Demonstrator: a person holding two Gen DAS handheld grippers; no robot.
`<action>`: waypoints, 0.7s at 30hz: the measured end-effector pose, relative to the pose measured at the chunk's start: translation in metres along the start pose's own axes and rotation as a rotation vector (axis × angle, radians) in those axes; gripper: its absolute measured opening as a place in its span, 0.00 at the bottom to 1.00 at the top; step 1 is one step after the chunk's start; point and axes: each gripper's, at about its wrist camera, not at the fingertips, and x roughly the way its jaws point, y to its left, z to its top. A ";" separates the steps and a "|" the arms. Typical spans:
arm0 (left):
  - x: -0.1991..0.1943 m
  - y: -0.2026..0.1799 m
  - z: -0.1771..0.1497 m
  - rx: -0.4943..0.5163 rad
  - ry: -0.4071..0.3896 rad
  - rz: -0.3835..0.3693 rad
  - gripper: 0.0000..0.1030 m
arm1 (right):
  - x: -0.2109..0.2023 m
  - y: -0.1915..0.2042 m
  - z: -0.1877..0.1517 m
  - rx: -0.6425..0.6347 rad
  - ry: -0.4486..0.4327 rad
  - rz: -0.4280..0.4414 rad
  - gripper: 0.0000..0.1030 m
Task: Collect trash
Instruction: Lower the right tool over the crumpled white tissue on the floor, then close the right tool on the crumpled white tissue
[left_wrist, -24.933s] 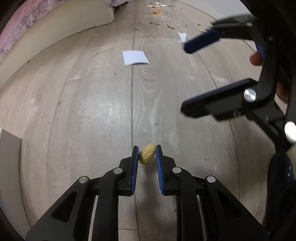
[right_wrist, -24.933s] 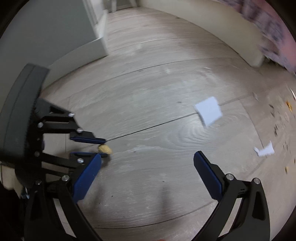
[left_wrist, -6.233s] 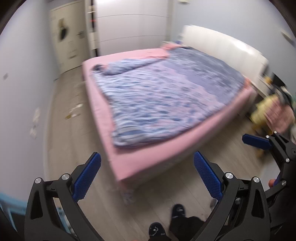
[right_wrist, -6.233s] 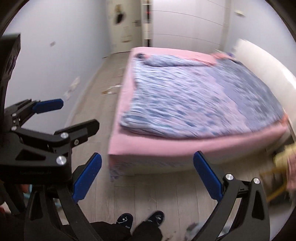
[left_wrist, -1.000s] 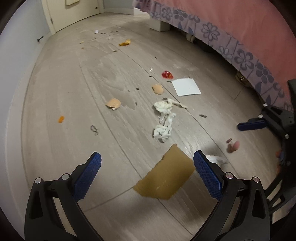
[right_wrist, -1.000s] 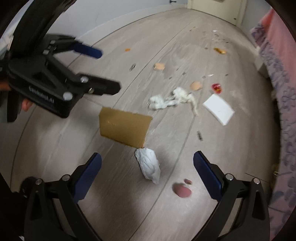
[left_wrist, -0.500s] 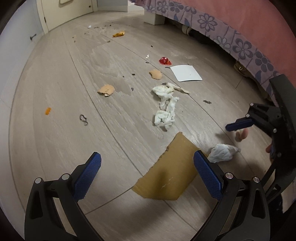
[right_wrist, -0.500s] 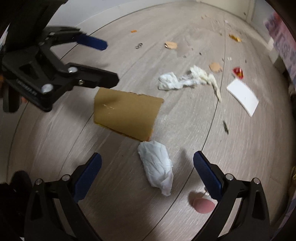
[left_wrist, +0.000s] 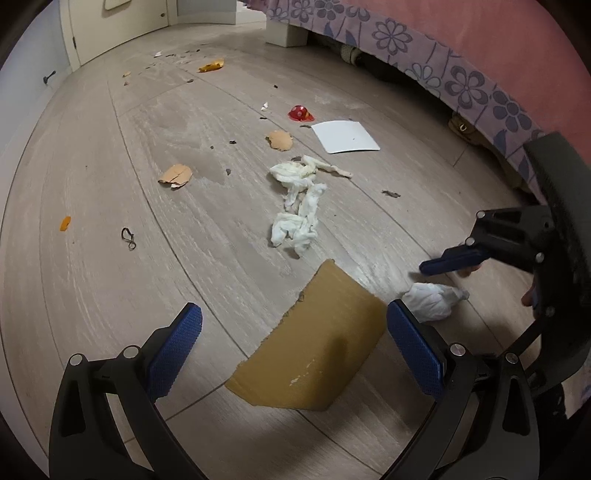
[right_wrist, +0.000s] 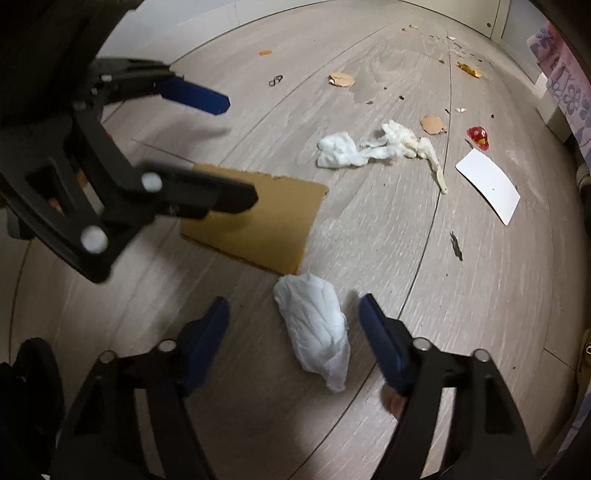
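A crumpled white tissue (right_wrist: 316, 325) lies on the wood floor between the open fingers of my right gripper (right_wrist: 295, 328), which is low over it and narrower than before; it also shows in the left wrist view (left_wrist: 430, 301). A brown cardboard piece (left_wrist: 314, 354) lies flat before my left gripper (left_wrist: 291, 341), which is open and empty; the cardboard also shows in the right wrist view (right_wrist: 266, 225). A long twisted white tissue (left_wrist: 299, 203) lies farther off.
A white card (left_wrist: 345, 136), a red wrapper (left_wrist: 301, 112), brown scraps (left_wrist: 176, 173), orange bits (left_wrist: 65, 223) and dark crumbs litter the floor. The bed's purple flowered skirt (left_wrist: 461, 81) runs along the right. A white wall and door (left_wrist: 92, 26) stand at the far left.
Both grippers have dropped closer to the floor. My right gripper has moved over the crumpled tissue and its fingers have narrowed around it.
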 end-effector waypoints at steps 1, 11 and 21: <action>0.000 -0.001 0.000 0.002 -0.001 -0.006 0.94 | -0.001 0.000 -0.001 -0.003 0.002 -0.004 0.67; 0.001 -0.028 0.005 0.111 -0.014 -0.062 0.94 | -0.004 -0.003 -0.007 0.000 -0.002 -0.023 0.65; 0.003 -0.033 0.005 0.133 -0.003 -0.075 0.94 | -0.001 -0.006 -0.007 0.010 -0.007 -0.019 0.51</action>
